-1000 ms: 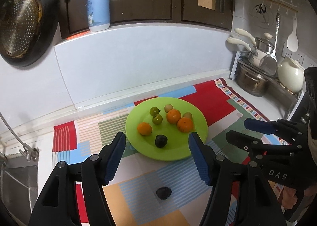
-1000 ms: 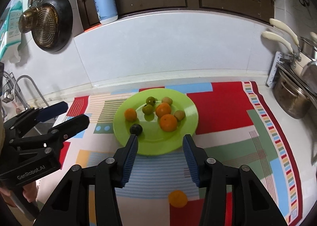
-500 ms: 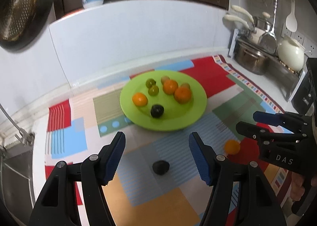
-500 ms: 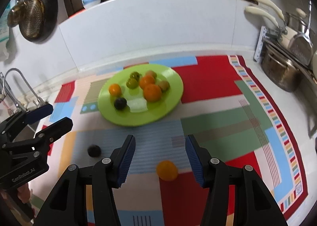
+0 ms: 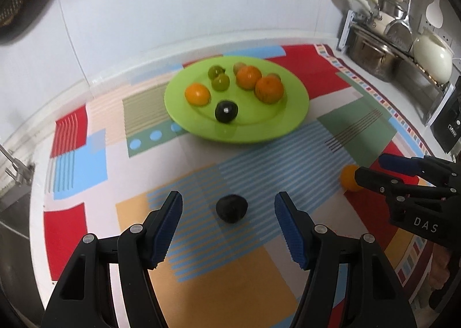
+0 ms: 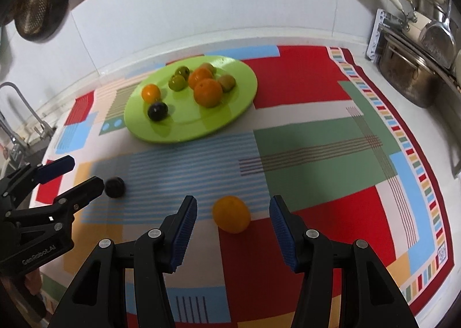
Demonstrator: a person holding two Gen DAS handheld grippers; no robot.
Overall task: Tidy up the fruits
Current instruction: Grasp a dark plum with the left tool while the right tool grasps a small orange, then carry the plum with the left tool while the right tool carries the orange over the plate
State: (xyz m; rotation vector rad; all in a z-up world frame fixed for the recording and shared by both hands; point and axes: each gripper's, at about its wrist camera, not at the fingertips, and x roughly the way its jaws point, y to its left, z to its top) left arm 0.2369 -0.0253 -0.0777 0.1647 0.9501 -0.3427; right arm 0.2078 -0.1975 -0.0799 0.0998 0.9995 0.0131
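A dark fruit (image 5: 231, 208) lies loose on the surface, between and just ahead of the left tongs (image 5: 228, 220), whose jaws stand wide and apart from it. A loose orange (image 6: 231, 214) lies the same way between the right tongs (image 6: 233, 223), also gaping and touching nothing. Beyond both tongs sits the green plate (image 5: 291, 123), already carrying three oranges, two green fruits, another dark fruit and a couple of brownish ones. So most of the fruit looks gathered; these two pieces appear to be what is left. A patchwork mat (image 6: 317, 138) covers the surface. Past the right tongs stand steel pots (image 6: 409, 80); a faucet (image 6: 17, 115) is beyond the left tongs, under white wall panels.
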